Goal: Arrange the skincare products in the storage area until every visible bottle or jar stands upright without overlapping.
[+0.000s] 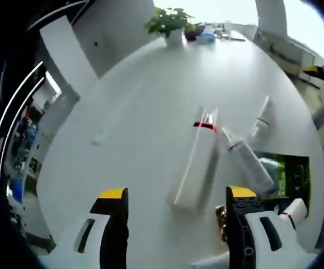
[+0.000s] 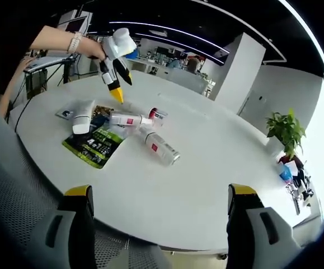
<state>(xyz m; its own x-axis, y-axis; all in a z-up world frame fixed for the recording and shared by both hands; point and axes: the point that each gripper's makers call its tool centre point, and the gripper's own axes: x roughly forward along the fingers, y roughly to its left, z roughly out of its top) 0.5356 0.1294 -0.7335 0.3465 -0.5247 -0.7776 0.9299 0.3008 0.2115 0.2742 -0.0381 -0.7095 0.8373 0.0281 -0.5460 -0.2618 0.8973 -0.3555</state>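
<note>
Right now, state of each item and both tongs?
Tall white bottle with red band: lying flat.
Clear tube with white cap: lying flat.
White squeeze tube: lying across the green packet.
Green packet: flat on the table.
Left tongs: open, holding nothing.
Right tongs: open, holding nothing.

All the skincare stuff is lying flat on the white table: a white bottle (image 2: pixel 160 148) with a red label, a slim pump bottle (image 2: pixel 127 120), a white tube (image 2: pixel 82 119) over a green packet (image 2: pixel 94 146), nothing upright.
</note>
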